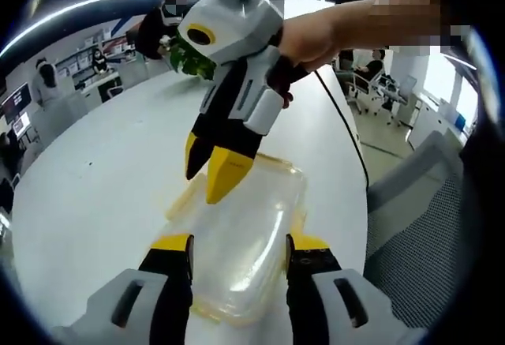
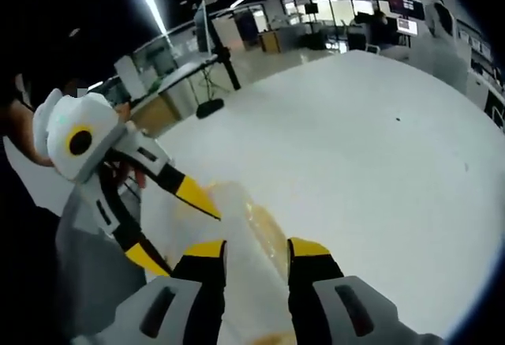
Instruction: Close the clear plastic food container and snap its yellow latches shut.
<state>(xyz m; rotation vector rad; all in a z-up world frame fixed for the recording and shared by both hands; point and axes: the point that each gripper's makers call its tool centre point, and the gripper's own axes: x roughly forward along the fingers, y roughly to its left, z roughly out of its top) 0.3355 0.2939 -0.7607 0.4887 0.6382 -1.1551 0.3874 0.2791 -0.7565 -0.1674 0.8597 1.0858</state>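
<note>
The clear plastic container [image 1: 241, 238] lies on the white table [image 1: 95, 171] with its lid down and pale yellow latches along its rim. My left gripper [image 1: 239, 244] is open, one jaw over each side of the near end of the container. The right gripper [image 1: 211, 173] comes down from above in a person's hand, and its yellow tips touch the container's far left edge. In the right gripper view the right gripper [image 2: 256, 252] is open astride the container's rim [image 2: 251, 234]. The left gripper [image 2: 170, 226] shows there at the left with its jaws spread.
A grey mesh chair [image 1: 426, 226] stands beside the table's right edge. A black cable [image 1: 347, 124] runs along that edge. Desks, chairs and people fill the office beyond the table [image 2: 371, 140], whose wide top stretches away to the left of the container.
</note>
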